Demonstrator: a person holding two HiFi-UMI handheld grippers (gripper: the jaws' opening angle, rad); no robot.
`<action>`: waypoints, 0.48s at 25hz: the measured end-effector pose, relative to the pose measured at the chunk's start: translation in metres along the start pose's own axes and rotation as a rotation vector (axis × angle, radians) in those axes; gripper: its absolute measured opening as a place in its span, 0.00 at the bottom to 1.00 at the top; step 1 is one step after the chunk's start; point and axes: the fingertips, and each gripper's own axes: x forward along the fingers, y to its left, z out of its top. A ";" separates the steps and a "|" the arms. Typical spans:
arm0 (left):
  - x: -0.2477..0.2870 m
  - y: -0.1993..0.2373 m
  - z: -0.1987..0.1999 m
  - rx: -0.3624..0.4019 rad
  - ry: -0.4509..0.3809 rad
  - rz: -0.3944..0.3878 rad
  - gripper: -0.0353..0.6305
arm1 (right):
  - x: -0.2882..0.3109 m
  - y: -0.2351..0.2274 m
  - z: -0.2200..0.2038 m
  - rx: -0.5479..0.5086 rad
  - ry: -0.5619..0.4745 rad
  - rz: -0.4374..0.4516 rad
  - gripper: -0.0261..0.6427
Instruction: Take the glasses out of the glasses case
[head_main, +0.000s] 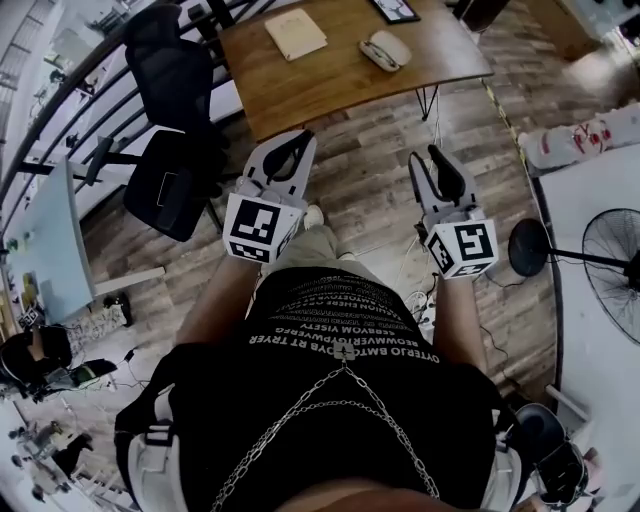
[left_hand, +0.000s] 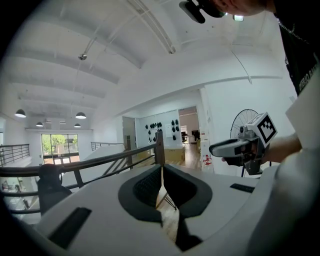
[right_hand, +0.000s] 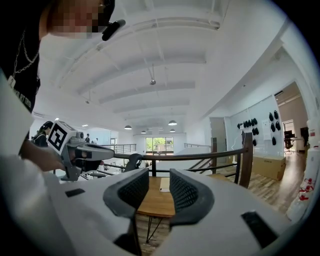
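Standing well back from the desk (head_main: 330, 95), we haven't started; the case (head_main: 385, 50) lies on it; left gripper (head_main: 297, 140) jaws pinched together, right gripper (head_main: 432, 157) jaws slightly parted, both empty; next we'd walk up and reach.

On the counter (head_main: 330, 85), the glasses case (head_main: 385, 49) is too small to show its contents; the dark slab (head_main: 395, 8) at the counter's far edge is cropped.

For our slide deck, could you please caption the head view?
Person facing a wooden table with the glasses case, left gripper shut, right gripper open, both empty.
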 end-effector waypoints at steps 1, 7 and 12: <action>0.001 0.000 -0.001 -0.003 0.001 -0.001 0.11 | 0.001 0.000 -0.002 0.003 0.004 0.005 0.23; 0.021 0.012 0.003 0.018 0.010 -0.026 0.11 | 0.020 -0.005 0.006 -0.007 0.000 0.011 0.23; 0.038 0.039 -0.005 0.022 0.029 -0.021 0.11 | 0.049 -0.009 0.008 -0.012 0.012 0.000 0.23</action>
